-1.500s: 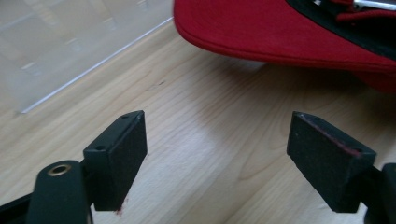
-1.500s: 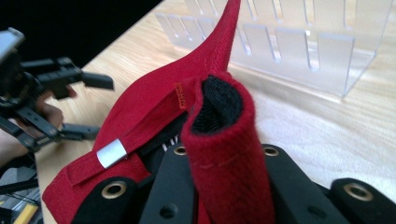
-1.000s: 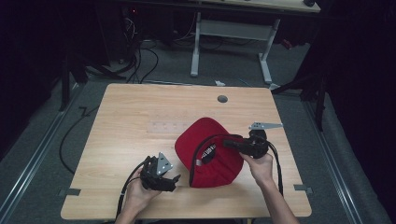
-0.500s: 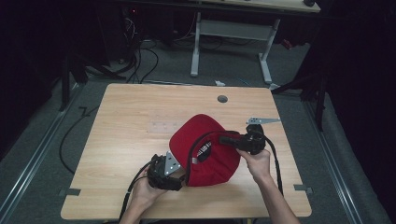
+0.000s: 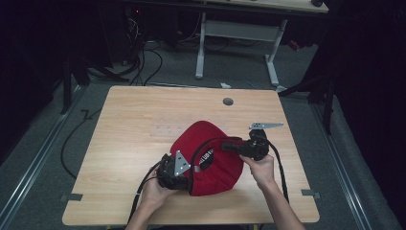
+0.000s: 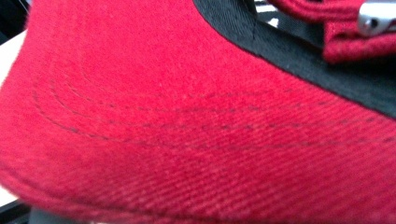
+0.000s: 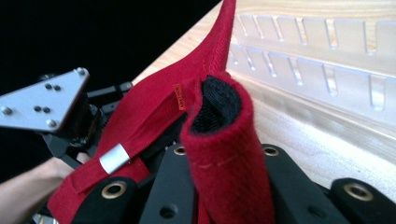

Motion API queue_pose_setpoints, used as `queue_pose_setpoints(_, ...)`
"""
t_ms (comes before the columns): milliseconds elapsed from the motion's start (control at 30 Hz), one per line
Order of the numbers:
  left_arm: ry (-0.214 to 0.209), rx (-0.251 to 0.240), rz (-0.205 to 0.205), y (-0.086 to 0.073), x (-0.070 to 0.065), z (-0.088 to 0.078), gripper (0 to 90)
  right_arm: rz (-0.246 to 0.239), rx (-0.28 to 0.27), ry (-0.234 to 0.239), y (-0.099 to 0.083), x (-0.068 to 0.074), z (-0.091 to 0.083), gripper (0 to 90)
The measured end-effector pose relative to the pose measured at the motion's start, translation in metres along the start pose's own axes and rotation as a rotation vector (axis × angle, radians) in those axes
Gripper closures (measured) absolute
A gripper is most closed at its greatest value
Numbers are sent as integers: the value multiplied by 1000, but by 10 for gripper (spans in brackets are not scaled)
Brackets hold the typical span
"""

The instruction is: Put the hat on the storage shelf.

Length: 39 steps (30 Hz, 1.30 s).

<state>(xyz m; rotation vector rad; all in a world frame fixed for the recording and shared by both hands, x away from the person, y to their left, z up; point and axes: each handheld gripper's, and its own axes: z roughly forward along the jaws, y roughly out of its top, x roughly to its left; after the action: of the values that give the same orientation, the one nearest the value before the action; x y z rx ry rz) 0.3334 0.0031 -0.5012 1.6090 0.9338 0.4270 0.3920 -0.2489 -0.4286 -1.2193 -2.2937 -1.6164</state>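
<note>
Hiding left claw (image 5: 187,168), seemingly: cap (image 5: 210,160)

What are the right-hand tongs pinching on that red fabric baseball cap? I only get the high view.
Observer: The right gripper view shows the right tongs shut on the red back strap of the red fabric baseball cap. The strap is folded, so its black fuzzy lining faces out.
Operator: Is there any fastening on it?
Observer: Yes, a small silver metal clip sits on the other half of the strap.
Operator: And the left tongs?
Observer: The jaws of the left tongs have just been closing. The left gripper view shows the red stitched brim very close up, but I cannot tell whether it is between them.
</note>
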Motion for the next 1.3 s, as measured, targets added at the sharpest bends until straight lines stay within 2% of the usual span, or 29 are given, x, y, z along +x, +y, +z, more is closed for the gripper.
queue_pose_setpoints(167,7,-14,0,1,0,-2,203,7,-16,-3,4,-1,-7,845)
queue_pose_setpoints(367,24,-61,-5,5,4,-5,198,-3,-14,-17,11,1,-12,845)
queue_pose_setpoints(467,29,-89,7,7,3,-8,197,-1,-7,-32,11,0,-12,845)
queue_pose_setpoints(567,41,-97,32,8,4,-13,197,9,11,-55,10,-2,-10,845)
queue_pose_setpoints(767,53,-107,28,9,6,-24,189,20,27,-68,10,-3,-8,845)
queue_pose_setpoints(933,38,-129,12,14,4,-31,161,26,55,-101,10,-5,-6,844)
queue_pose_setpoints(1100,43,-110,45,13,2,-29,152,26,89,-104,9,-4,-2,844)
queue_pose_setpoints(1167,60,-96,80,12,-1,-26,150,33,96,-107,8,-5,0,844)
queue_pose_setpoints(1300,51,-87,98,10,-1,-25,149,51,121,-114,6,-9,6,844)
